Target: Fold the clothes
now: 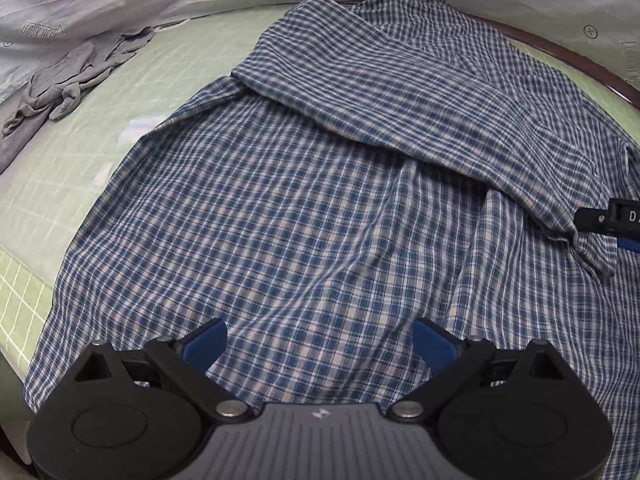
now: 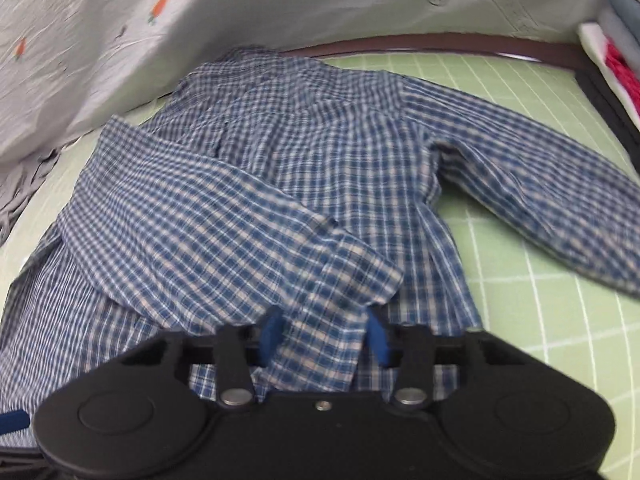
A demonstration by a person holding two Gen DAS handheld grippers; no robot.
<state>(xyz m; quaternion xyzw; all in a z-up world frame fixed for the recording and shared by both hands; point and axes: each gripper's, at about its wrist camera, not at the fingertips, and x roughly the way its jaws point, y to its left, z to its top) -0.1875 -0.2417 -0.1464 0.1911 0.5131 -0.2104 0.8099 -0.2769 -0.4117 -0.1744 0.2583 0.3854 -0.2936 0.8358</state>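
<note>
A blue-and-white plaid shirt (image 1: 300,208) lies spread on a green grid mat (image 1: 80,168). One sleeve (image 1: 400,112) is folded diagonally across the body. My left gripper (image 1: 318,332) hovers open over the shirt's lower body, nothing between its blue pads. At that view's right edge the right gripper (image 1: 600,220) sits at the sleeve's bunched end. In the right wrist view the shirt (image 2: 340,152) fills the middle and the sleeve cuff (image 2: 320,320) runs between the pads of my right gripper (image 2: 324,338), which is shut on it. The other sleeve (image 2: 540,200) stretches out right on the mat (image 2: 540,340).
A crumpled grey garment (image 1: 72,76) lies at the mat's far left edge. A white sheet (image 2: 280,0) with small carrot prints rises behind the table. Stacked folded clothes (image 2: 616,40) stand at the far right. The brown table rim (image 2: 440,42) curves along the back.
</note>
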